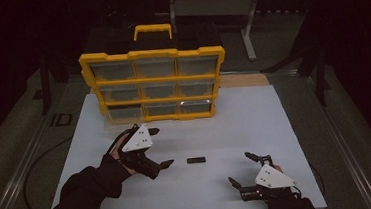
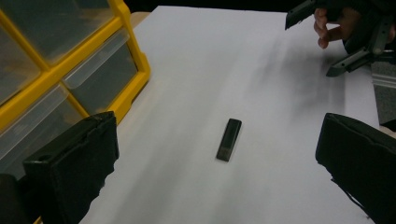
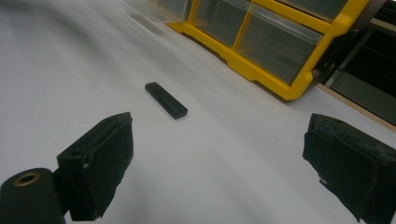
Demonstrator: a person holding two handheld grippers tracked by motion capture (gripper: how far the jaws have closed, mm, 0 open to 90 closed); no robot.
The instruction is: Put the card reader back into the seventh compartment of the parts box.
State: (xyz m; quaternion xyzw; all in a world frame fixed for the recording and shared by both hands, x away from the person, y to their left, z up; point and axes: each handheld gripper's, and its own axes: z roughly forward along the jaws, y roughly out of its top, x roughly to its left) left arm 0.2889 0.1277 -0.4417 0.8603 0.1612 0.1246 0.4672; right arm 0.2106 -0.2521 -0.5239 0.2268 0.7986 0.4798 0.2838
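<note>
A small black stick [image 1: 196,160] lies flat on the white table top [image 1: 255,124], between my two grippers. My left gripper [image 1: 161,147] is open just left of it, jaws pointing right and nothing between them. In the left gripper view the stick [image 2: 229,139] lies ahead, between the spread jaws of the left gripper [image 2: 215,165]. My right gripper [image 1: 239,168] stands open to the stick's right, near the front edge. In the right gripper view the stick [image 3: 166,100] lies ahead and to the left of the right gripper [image 3: 224,163]. The right gripper [image 2: 315,42] also shows far off in the left gripper view.
A yellow organizer [image 1: 154,82] with three rows of clear drawers stands upright at the back of the table, a black case with a yellow handle [image 1: 152,31] behind it. Its bottom-left drawer [image 1: 119,117] looks pulled out a little. A metal frame [image 1: 247,24] stands beyond.
</note>
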